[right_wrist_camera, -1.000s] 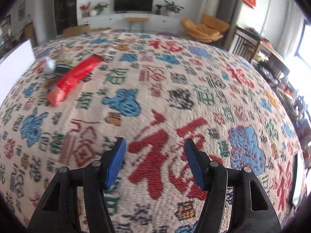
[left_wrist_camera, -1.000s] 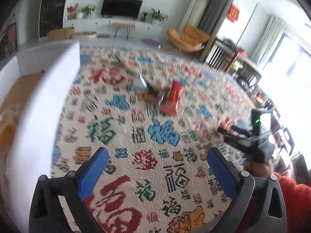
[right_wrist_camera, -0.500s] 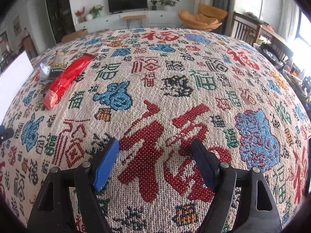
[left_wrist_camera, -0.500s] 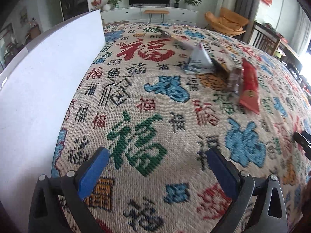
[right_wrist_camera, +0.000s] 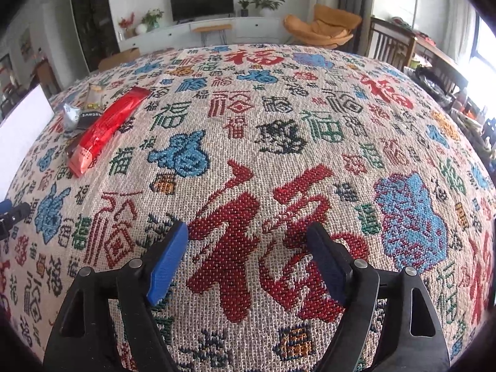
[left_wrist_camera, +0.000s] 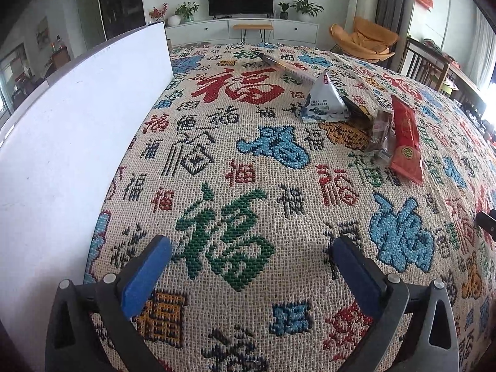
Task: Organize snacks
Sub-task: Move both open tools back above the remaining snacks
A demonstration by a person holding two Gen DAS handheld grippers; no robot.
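Several snacks lie in a loose group on the patterned tablecloth (left_wrist_camera: 248,161). A long red packet (left_wrist_camera: 405,138) lies beside a clear brown-wrapped snack (left_wrist_camera: 378,133), a dark packet (left_wrist_camera: 356,108) and a grey-white triangular pouch (left_wrist_camera: 324,100); a long thin packet (left_wrist_camera: 285,66) lies farther back. In the right wrist view the red packet (right_wrist_camera: 107,127) and the silver pouch (right_wrist_camera: 70,116) lie far left. My left gripper (left_wrist_camera: 248,266) is open and empty, low over the cloth, well short of the snacks. My right gripper (right_wrist_camera: 248,254) is open and empty over the cloth.
A white box wall (left_wrist_camera: 77,142) stands along the left of the table, and its corner shows in the right wrist view (right_wrist_camera: 21,130). The left gripper's tip (right_wrist_camera: 12,212) shows at the right wrist view's left edge. Chairs and furniture stand beyond the table.
The left gripper has swung from over the white box down beside its wall, low over the cloth, facing the snacks. The right gripper has shifted slightly and stays open.
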